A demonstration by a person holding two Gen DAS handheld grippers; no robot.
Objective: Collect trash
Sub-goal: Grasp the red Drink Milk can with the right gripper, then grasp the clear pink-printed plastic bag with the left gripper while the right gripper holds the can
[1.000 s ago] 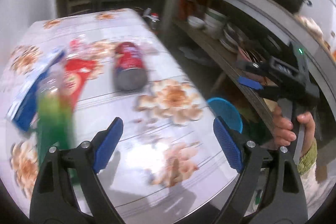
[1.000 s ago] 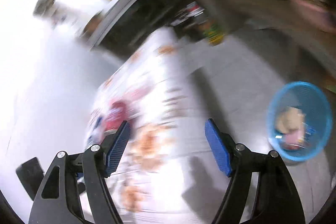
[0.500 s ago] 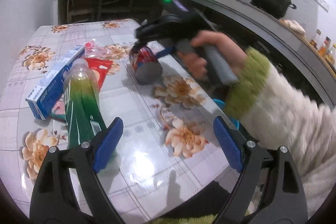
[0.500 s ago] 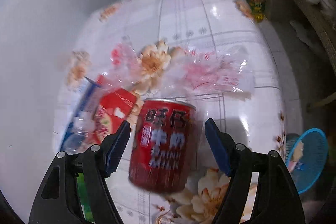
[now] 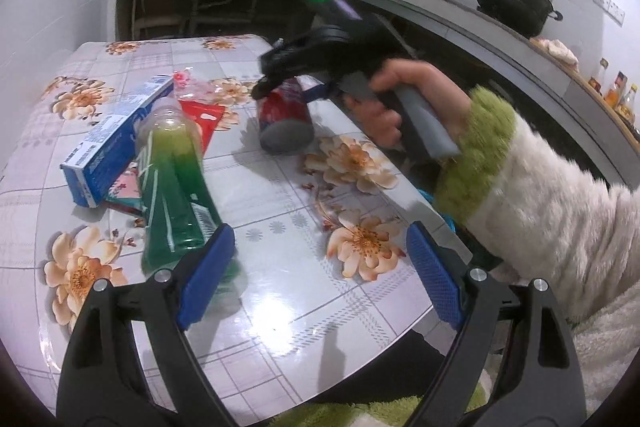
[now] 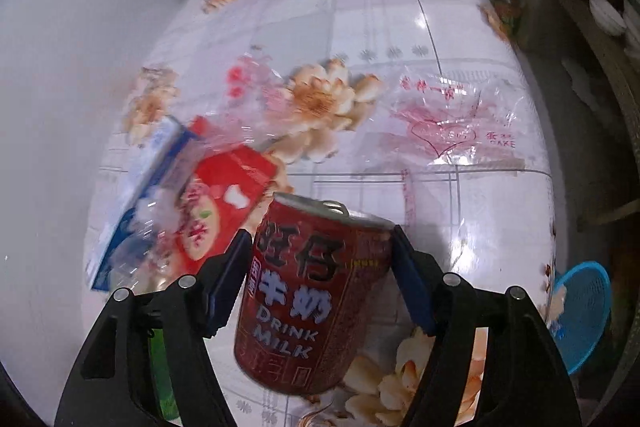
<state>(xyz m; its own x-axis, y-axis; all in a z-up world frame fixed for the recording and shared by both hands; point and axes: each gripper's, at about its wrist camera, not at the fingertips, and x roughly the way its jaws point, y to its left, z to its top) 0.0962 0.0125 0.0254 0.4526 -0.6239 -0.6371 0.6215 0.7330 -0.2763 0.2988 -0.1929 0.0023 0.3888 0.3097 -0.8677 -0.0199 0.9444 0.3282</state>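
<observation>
Tongs on the right (image 6: 320, 275), jaws just closing, straddle the red milk can (image 6: 308, 303) lying on the floral desk (image 5: 280, 259), pads at its sides, while the left tongs (image 5: 320, 267) hang wide and empty beside a green bottle (image 5: 176, 187).

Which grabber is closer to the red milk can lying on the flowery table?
The right. The right gripper straddles the red metal milk can, its jaws just closing in. The left gripper hangs open farther back, beside the green plastic bottle.
</observation>
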